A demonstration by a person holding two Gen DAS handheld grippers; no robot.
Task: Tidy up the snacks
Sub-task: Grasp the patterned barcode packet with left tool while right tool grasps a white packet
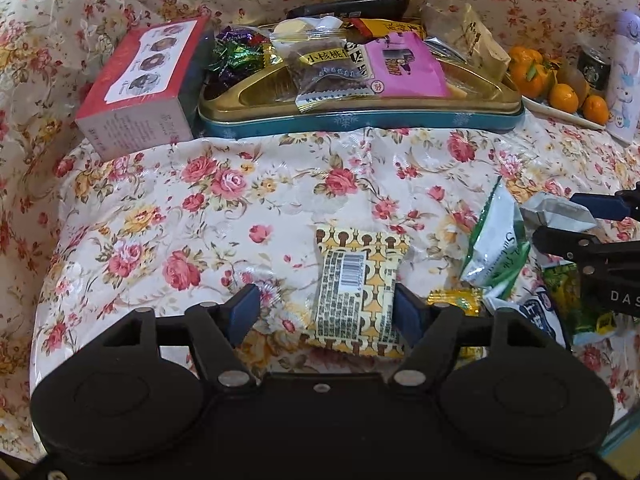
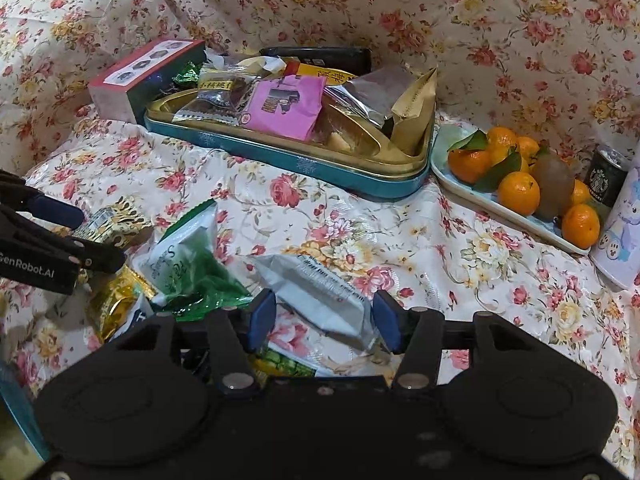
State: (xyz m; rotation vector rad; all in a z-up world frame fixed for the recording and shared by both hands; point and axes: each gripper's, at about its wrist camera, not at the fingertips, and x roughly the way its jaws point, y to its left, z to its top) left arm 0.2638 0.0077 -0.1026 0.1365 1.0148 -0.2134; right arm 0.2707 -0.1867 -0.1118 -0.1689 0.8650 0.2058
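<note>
A yellow patterned snack packet [image 1: 356, 280] lies barcode-up on the floral cloth between the fingers of my left gripper [image 1: 326, 304]. That gripper is open: its right pad is beside the packet's edge and its left pad stands well clear. My right gripper [image 2: 324, 312] is open over a white and silver packet [image 2: 320, 292] that lies slantwise between its pads. Beside it are a green and white bag [image 2: 188, 256] and gold-wrapped sweets [image 2: 116, 300]. The teal tin [image 1: 360, 124] with a gold insert sits behind, holding a pink packet [image 1: 404, 64] and several other snacks.
A red box [image 1: 140, 84] leans at the tin's left side. To the tin's right, a pale plate [image 2: 472, 192] holds mandarins, with a dark can [image 2: 606, 176] and a white cartoon canister [image 2: 624, 232] beside it. Floral cloth rises behind everything.
</note>
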